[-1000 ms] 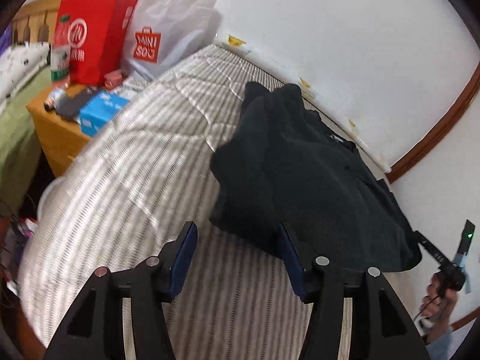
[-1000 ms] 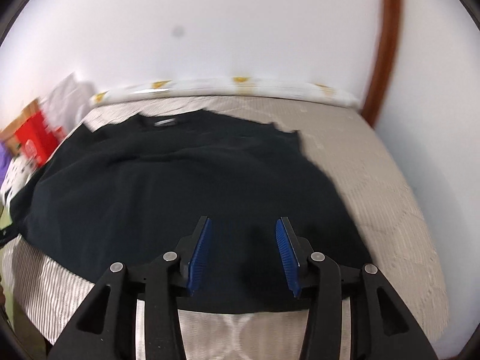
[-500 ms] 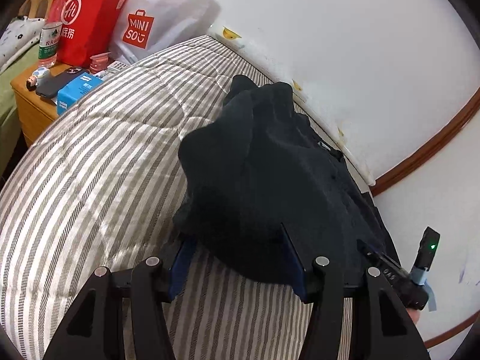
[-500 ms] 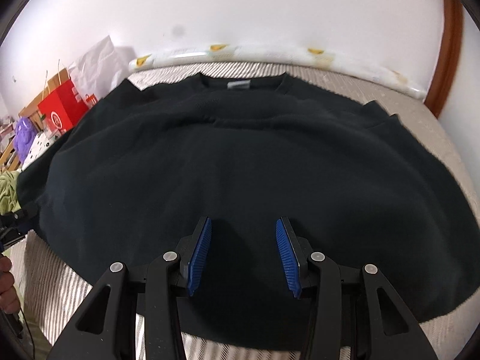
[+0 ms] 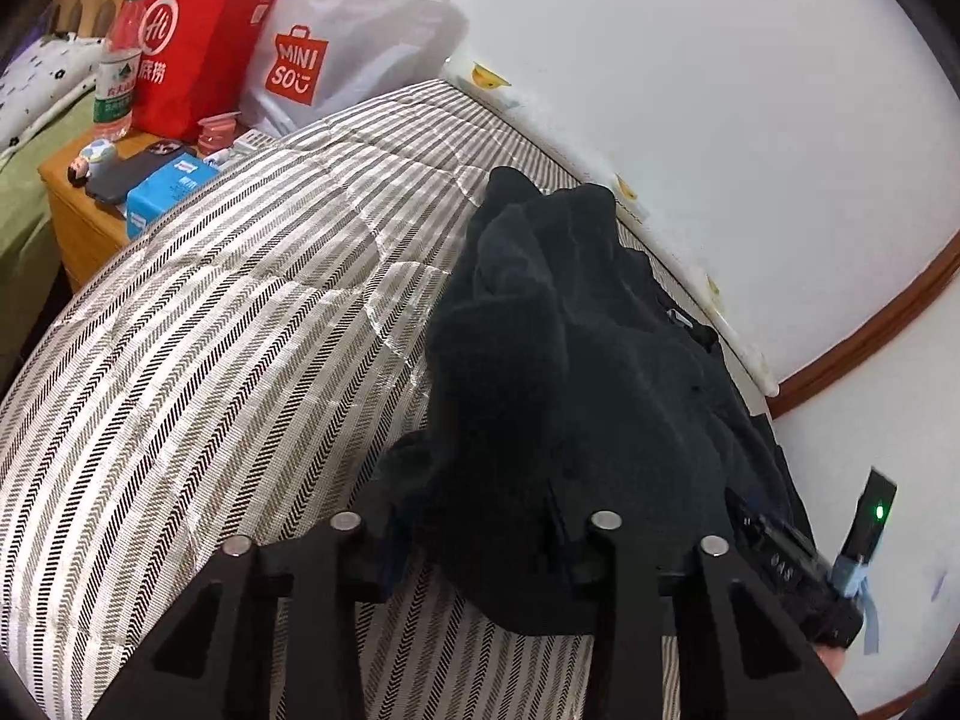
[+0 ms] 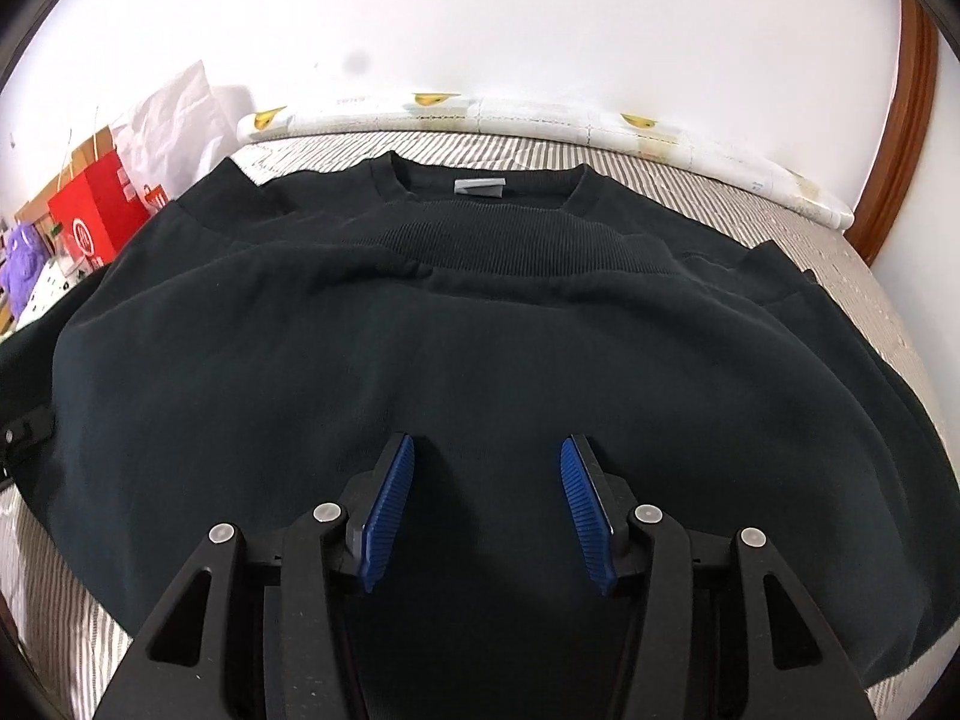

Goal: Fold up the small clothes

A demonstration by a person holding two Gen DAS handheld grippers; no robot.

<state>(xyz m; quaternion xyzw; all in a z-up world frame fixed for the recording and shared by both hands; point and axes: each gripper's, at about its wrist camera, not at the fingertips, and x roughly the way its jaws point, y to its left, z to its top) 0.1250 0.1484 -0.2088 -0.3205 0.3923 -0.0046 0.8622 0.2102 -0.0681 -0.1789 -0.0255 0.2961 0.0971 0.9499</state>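
A black sweatshirt (image 5: 570, 360) lies on the striped mattress (image 5: 210, 360), bunched into a ridge on its left side. My left gripper (image 5: 474, 534) is at the near left edge of the sweatshirt, its jaws closing with a thick fold of the cloth filling the gap and hiding the pads. From the right wrist the sweatshirt (image 6: 480, 330) spreads flat, its collar and grey label (image 6: 480, 187) toward the wall. My right gripper (image 6: 487, 450) hovers over the near middle of the cloth, jaws opening, blue pads bare and nothing pinched.
A wooden nightstand (image 5: 66, 222) left of the bed carries a red bag (image 5: 192, 36), a white MINISO bag (image 5: 336, 42), a water bottle (image 5: 117, 90) and a blue packet (image 5: 165, 192). The white wall (image 6: 480, 30) runs along the mattress's far side.
The left gripper pushed forward onto the sweatshirt's edge and its jaws narrowed on the cloth. The right gripper swung from the garment's right side to its middle and its jaws widened a little.
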